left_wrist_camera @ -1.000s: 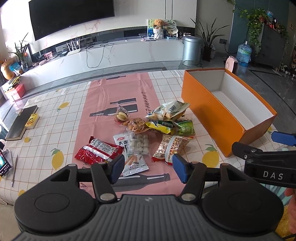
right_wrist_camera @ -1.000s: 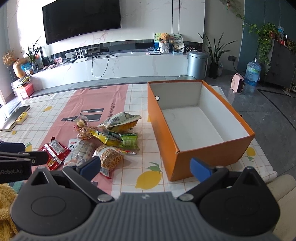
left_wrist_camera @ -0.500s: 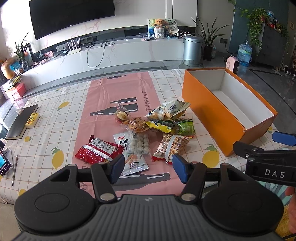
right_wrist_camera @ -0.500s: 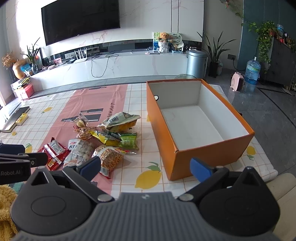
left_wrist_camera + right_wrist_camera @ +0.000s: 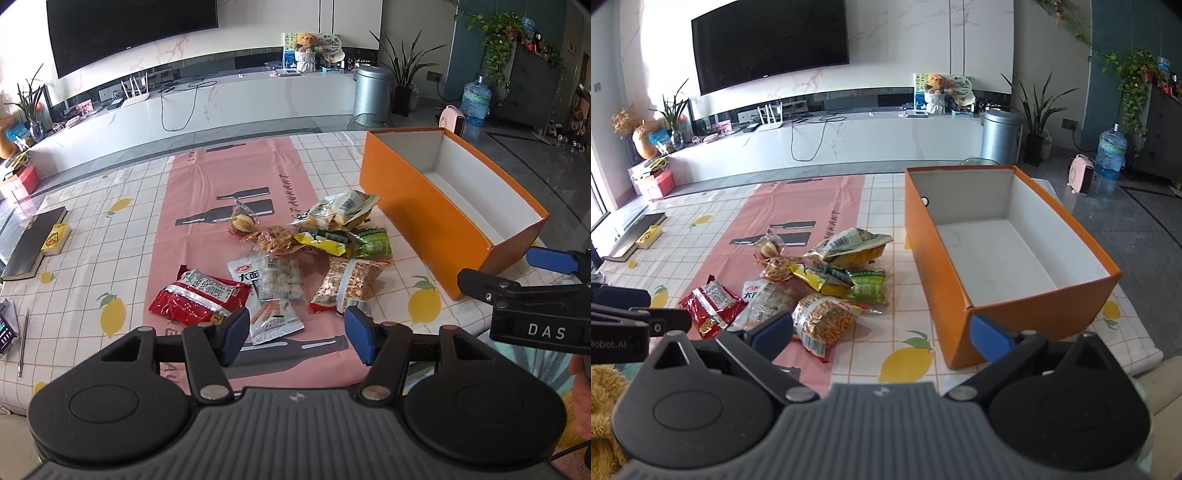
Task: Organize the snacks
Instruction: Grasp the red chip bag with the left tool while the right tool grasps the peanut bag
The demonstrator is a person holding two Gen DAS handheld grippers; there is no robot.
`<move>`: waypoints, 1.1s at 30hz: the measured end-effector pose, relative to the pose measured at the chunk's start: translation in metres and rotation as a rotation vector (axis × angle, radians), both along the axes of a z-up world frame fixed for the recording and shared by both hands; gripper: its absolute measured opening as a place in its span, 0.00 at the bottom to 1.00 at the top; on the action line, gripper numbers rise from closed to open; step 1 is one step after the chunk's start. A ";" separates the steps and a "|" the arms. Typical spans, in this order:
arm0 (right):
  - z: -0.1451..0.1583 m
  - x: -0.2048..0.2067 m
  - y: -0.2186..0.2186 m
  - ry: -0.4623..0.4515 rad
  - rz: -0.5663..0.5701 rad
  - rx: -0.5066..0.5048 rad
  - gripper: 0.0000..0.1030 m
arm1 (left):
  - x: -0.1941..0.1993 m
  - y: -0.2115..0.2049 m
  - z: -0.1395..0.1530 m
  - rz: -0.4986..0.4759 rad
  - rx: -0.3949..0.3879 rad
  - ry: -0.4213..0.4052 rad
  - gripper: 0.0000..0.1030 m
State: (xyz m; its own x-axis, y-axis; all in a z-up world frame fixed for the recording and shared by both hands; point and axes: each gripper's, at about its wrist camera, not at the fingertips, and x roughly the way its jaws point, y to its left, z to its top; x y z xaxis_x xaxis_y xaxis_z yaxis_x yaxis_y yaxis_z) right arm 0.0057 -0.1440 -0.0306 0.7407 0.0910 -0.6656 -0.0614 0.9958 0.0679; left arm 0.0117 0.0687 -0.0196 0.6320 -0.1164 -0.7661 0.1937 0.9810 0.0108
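- Your snacks [image 5: 306,258] lie in a loose heap on the pink runner [image 5: 236,177] of the table, just left of the orange box [image 5: 417,206] — none of them touches it.
- Nearest you are a red foil packet [image 5: 195,301], a clear bag of pale round pieces [image 5: 280,282] lying over a white packet with red print, and an orange-speckled packet [image 5: 823,319].
- Farther back sit a yellow wrapper [image 5: 325,244], a green packet [image 5: 375,243] and a puffy chip bag [image 5: 336,212], overlapping one another.
- The box stands upright with its top open — white inside, nothing visible in it.
- Your left gripper [image 5: 295,334] hovers at the near edge of the heap, jaws spread moderately wide, holding nothing.
- Your right gripper [image 5: 882,326] hangs near the box's near-left corner, jaws spread wide, gripping nothing.
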 end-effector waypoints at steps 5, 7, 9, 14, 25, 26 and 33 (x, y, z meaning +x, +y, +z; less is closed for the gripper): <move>-0.005 0.008 0.012 0.012 0.040 0.007 0.87 | 0.010 0.018 -0.004 0.031 -0.018 0.026 0.68; -0.008 0.013 0.016 0.020 0.055 0.019 0.87 | 0.016 0.027 -0.005 0.042 -0.023 0.038 0.68; -0.012 0.018 0.022 0.030 0.071 0.027 0.87 | 0.023 0.035 -0.006 0.056 -0.026 0.050 0.68; -0.024 0.038 0.035 0.069 0.091 0.047 0.87 | 0.045 0.059 -0.015 0.135 -0.026 0.100 0.72; -0.063 0.101 0.059 0.210 0.050 0.117 0.87 | 0.103 0.099 -0.059 0.449 -0.182 0.233 0.82; -0.067 0.106 0.061 0.221 0.046 0.120 0.87 | 0.108 0.101 -0.064 0.477 -0.190 0.241 0.82; -0.092 0.135 0.067 0.284 0.007 0.138 0.86 | 0.133 0.115 -0.093 0.649 -0.231 0.272 0.82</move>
State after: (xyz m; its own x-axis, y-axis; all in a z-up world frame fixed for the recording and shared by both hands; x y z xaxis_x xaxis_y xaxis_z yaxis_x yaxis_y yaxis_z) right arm 0.1409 -0.0766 -0.1230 0.5260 0.1991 -0.8268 -0.0277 0.9757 0.2174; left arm 0.1449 0.1833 -0.1129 0.4203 0.0388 -0.9065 -0.4599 0.8704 -0.1759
